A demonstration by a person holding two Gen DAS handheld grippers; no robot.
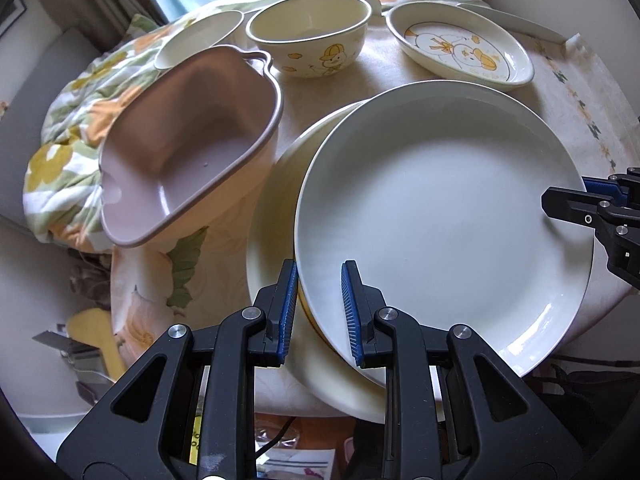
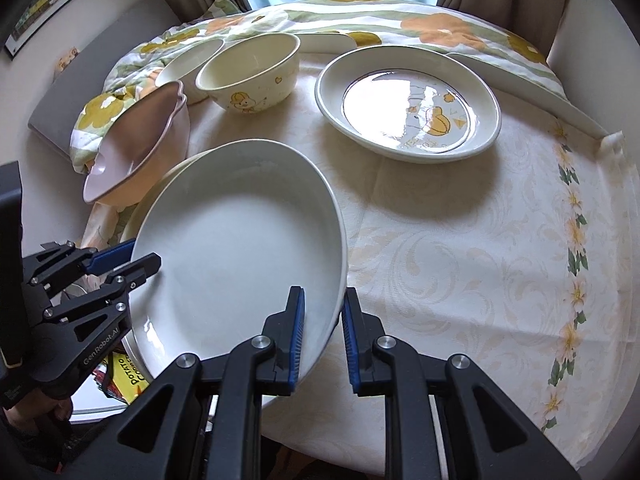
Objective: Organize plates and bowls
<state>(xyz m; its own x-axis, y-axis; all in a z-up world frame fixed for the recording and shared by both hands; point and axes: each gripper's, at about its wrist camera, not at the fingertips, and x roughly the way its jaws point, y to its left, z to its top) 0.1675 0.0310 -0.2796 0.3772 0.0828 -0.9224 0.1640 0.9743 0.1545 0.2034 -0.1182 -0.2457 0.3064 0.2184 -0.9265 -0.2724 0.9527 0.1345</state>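
Both tools clamp the white plate (image 1: 440, 216): left tool (image 1: 320, 312) on its near-left rim, right tool (image 2: 322, 338) opposite. Only the left wrist view clearly shows a cream plate (image 1: 272, 248) beneath.

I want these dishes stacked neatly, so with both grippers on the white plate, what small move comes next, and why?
Probably lower the white plate straight down onto the cream plate under it. The left hand-held gripper and right hand-held gripper each pinch its rim on opposite sides, and it sits tilted, partly overlapping that plate.
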